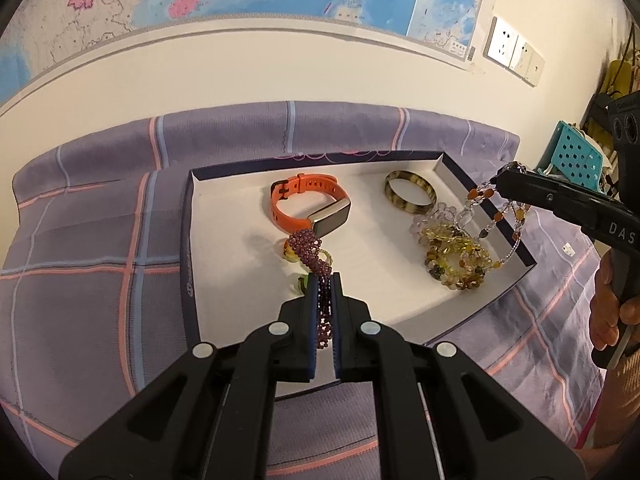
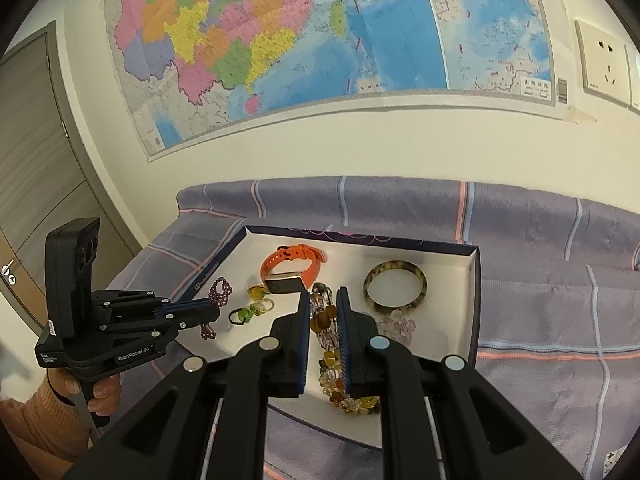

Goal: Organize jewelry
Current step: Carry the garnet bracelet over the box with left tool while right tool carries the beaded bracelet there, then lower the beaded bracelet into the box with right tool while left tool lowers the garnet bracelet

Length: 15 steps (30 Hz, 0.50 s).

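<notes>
Jewelry lies in a shallow white tray (image 1: 224,216) with a dark rim. The tray sits on a bed with a purple checked blanket (image 1: 80,280).

The left tongs (image 1: 324,280) are clamped on a purple bead bracelet (image 1: 310,250). Part of the bracelet sticks out past the tips and the rest hangs down between the two fingers. From the right wrist view the left tongs (image 2: 214,306) sit over the left edge of the tray.

The right tongs (image 2: 323,292) are clamped on a long bead string (image 2: 326,320) with brown, yellow and clear beads. The string runs between the fingers and down to a heap of yellow beads (image 2: 356,402) at the near end of the tray. From the left wrist view the right tongs (image 1: 500,180) hold the string up over the right rim, and loops of it hang down to the heap (image 1: 460,256).

An orange watch band (image 1: 308,204) lies in the middle of the tray. A brown spotted bangle (image 1: 410,192) lies flat near the far right corner. Some clear pale beads (image 1: 438,216) sit just beside the bangle. Small yellow and green rings (image 2: 252,308) lie near the watch band.

A big colored map (image 2: 300,40) hangs on the wall behind the bed.
</notes>
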Motion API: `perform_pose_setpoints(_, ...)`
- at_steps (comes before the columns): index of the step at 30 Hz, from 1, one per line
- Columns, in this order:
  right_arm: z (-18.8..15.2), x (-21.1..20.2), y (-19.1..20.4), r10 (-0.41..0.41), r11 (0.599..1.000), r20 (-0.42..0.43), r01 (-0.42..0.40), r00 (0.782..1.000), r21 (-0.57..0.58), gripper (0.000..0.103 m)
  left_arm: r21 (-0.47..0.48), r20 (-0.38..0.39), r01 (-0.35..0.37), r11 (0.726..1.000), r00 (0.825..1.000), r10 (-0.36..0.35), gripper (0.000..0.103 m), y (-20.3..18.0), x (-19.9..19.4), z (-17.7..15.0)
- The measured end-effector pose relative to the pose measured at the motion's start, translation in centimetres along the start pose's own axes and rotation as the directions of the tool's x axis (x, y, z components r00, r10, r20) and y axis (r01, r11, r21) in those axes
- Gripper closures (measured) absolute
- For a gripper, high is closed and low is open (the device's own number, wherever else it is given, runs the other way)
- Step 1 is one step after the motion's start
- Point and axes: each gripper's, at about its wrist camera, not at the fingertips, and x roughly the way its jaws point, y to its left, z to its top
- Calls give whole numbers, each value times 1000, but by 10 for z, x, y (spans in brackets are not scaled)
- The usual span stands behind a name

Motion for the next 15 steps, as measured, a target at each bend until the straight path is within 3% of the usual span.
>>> perform_pose_setpoints(15,-5,8,-9,0,1000,-22,1,1000,24,97,-6,-24,-13,1000,1000,13,97,-1,9,-2)
